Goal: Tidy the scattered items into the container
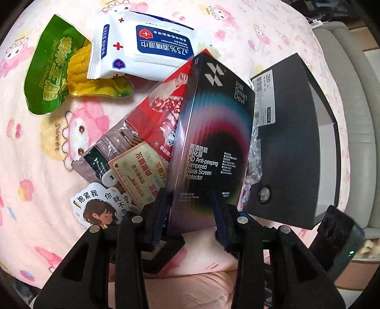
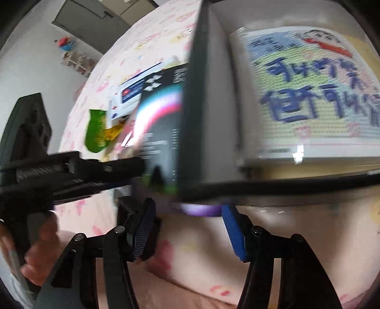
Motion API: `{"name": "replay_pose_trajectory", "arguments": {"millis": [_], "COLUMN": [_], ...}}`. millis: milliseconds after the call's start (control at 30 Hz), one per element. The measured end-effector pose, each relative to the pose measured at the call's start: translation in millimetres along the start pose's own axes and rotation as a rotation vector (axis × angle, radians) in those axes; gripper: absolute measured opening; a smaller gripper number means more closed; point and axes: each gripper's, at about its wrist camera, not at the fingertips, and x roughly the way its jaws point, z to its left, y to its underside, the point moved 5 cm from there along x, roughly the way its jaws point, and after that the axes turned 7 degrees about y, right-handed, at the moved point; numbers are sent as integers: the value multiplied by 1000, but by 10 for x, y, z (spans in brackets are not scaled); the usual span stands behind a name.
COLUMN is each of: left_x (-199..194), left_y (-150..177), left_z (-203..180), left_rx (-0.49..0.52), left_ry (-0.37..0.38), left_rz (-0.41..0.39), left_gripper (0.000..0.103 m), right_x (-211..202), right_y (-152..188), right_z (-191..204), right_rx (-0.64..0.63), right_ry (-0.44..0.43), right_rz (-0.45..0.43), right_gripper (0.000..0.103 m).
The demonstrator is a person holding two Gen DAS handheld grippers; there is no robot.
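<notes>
A pink blanket point(image 1: 47, 152) printed with cartoon rabbits covers the whole surface, a bed by the look of it. In the left wrist view the left gripper point(image 1: 190, 214) is seen pinching the lower end of a dark screen protector box point(image 1: 213, 133), which is held tilted above the pile. Beneath it lie a red packet point(image 1: 163, 104), a wipes pack point(image 1: 144, 50) and a green corn bag point(image 1: 52, 69) farther off. To the right stands the dark open box point(image 1: 292, 142) with a pale inside. A grey padded edge point(image 1: 351, 71) is visible beyond the blanket. In the right wrist view the right gripper point(image 2: 187, 230) is spread with nothing between its jaws, near the box wall point(image 2: 190, 118); a picture-printed item point(image 2: 308, 95) rests inside. White walls and a grey door point(image 2: 90, 21) are seen far off.
</notes>
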Motion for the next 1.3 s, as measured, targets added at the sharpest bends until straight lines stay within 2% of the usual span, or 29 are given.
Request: {"name": "replay_pose_trajectory", "arguments": {"millis": [167, 233, 367, 433, 567, 667, 767, 833, 867, 1033, 1100, 1200, 1300], "left_x": [-32, -32, -11, -28, -86, -168, -231, -253, -272, -385, -361, -343, -326], "left_y": [42, 57, 91, 153, 339, 549, 826, 968, 1000, 891, 880, 953, 1036], "left_z": [60, 84, 138, 91, 4, -26, -49, -81, -89, 31, 80, 91, 95], "left_rx": [-25, -35, -49, 0, 60, 91, 114, 121, 119, 25, -15, -16, -10], "left_ry": [16, 14, -14, -51, -96, -101, -80, -35, -14, 12, 26, 7, -16], "left_rz": [-4, -4, 7, 18, 40, 71, 135, 166, 165, 48, 43, 60, 78], "left_gripper": [37, 37, 37, 37, 37, 37, 37, 36, 36, 36, 36, 36, 36], "right_x": [18, 71, 106, 99, 85, 33, -90, -204, -261, -374, -346, -279, -288], "right_y": [-18, -9, 12, 22, 43, 157, 347, 366, 369, 199, 167, 151, 162], "right_z": [-3, 32, 71, 76, 84, 52, 23, -96, -156, -261, -237, -269, -277], "right_rx": [3, -36, -75, -87, -112, -91, -126, -97, -82, -21, -25, 12, -3], "right_ry": [5, 21, 46, 44, 39, -16, -41, -48, -52, -122, -147, -201, -190], "right_rz": [-16, -34, -23, -12, 11, 59, 94, 60, 43, -4, -5, -7, -22], "right_gripper": [55, 55, 57, 57, 58, 57, 57, 55, 54, 54, 54, 53, 44]}}
